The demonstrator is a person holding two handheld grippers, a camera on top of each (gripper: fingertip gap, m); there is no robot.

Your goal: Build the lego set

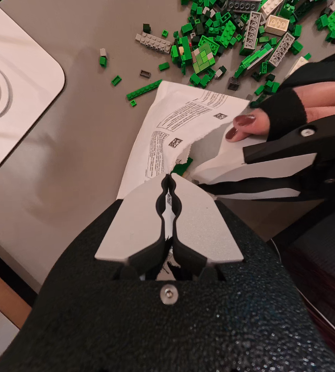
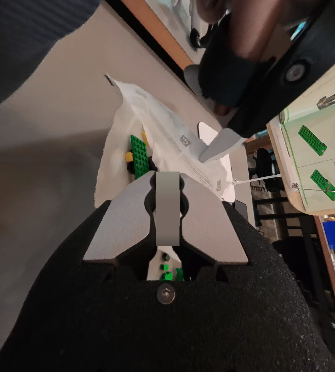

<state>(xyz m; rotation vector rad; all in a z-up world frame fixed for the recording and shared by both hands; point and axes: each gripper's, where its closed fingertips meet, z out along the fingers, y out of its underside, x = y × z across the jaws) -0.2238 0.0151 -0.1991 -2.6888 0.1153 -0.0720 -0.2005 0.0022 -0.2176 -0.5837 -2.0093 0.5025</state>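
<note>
A white paper bag (image 1: 182,120) of bricks lies on the grey table (image 1: 78,151), torn open down its near edge. My left gripper (image 1: 169,177) is shut on one side of the tear. My right gripper (image 1: 194,178) is shut on the other flap, to the right. A gloved hand (image 1: 263,120) rests on that flap. In the right wrist view, my right gripper (image 2: 167,173) holds the bag (image 2: 110,171), and a green plate (image 2: 140,157) and a yellow piece (image 2: 128,157) show inside. My left gripper (image 2: 202,159) pinches the bag's far side there.
A pile of loose green and grey bricks (image 1: 233,40) covers the far right of the table, with a long green plate (image 1: 144,89) nearer. A white tray (image 1: 11,80) sits at the left. An open instruction booklet (image 2: 313,151) lies at the right. The table edge is close.
</note>
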